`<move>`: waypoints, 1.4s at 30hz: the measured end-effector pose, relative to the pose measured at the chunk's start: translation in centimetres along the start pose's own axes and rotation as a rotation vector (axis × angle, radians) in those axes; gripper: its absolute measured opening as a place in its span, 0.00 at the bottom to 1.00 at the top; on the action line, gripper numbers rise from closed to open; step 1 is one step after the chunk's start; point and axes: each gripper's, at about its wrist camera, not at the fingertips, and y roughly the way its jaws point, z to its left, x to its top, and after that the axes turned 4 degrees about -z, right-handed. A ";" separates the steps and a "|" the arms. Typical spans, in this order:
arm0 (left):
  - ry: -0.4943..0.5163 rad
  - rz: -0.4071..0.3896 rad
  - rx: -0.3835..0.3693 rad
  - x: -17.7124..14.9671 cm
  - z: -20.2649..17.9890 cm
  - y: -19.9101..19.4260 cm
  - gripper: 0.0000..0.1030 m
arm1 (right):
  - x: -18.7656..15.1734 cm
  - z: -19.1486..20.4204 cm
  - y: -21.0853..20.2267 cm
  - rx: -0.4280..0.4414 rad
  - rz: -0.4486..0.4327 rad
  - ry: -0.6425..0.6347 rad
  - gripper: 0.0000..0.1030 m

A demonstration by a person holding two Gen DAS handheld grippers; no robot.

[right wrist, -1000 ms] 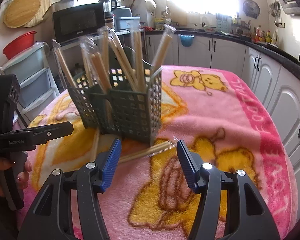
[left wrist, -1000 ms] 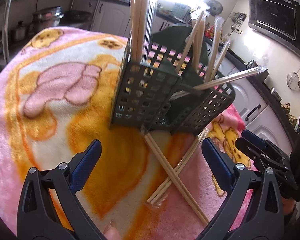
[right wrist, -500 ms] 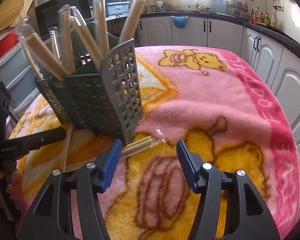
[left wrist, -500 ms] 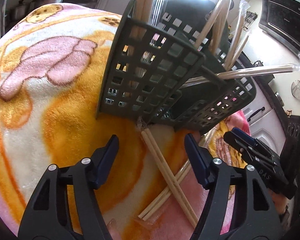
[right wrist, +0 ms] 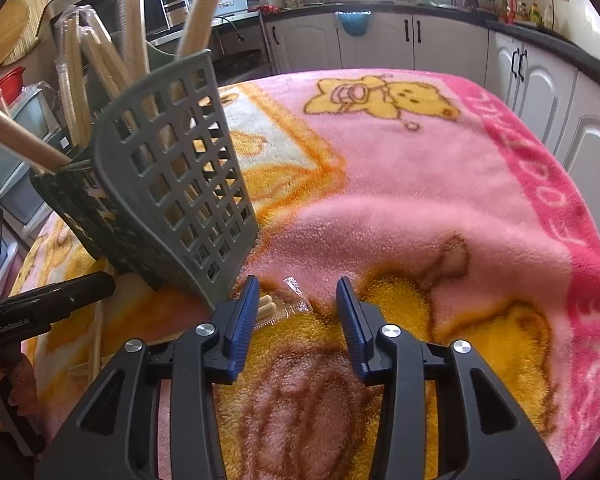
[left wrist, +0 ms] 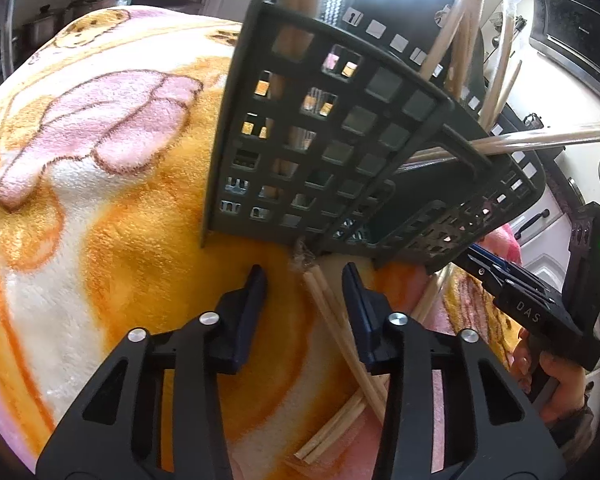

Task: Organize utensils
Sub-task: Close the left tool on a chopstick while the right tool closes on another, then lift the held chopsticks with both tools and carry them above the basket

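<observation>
On the blanket-covered surface, the grey utensil basket stands just beyond two crossed chopstick pairs. The left claw narrows around one wrapped pair; the right claw narrows over the other's tip. Each should close squarely before lifting.

A fleecy blanket, soft and matt with a fuzzy pile, covers the counter. The grey caddy looks like matt moulded plastic, a grid of square holes in its walls. The chopsticks lying on the blanket are pale, bare wood, some in clear glossy plastic sleeves that crinkle. The left claw has matt black plastic arms, shiny metal rivets and dark blue pads; the right claw has ribbed blue pads.
</observation>
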 end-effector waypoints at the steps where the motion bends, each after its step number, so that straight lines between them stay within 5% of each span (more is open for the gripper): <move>1: -0.002 0.000 0.000 0.0 0.0 0.0 0.29 | -0.1 0.0 0.2 0.002 0.001 0.004 0.35; 12: -0.023 0.004 -0.008 0.4 1.6 -0.4 0.18 | -0.7 1.4 0.0 0.004 0.013 -0.043 0.05; 30: -0.087 -0.012 -0.075 0.1 6.5 -3.6 0.06 | -0.8 3.2 -7.4 0.002 -0.157 -0.055 0.02; 42: -0.023 -0.167 -0.144 2.1 6.3 -11.1 0.04 | 1.0 5.8 -13.3 0.059 -0.304 -0.104 0.02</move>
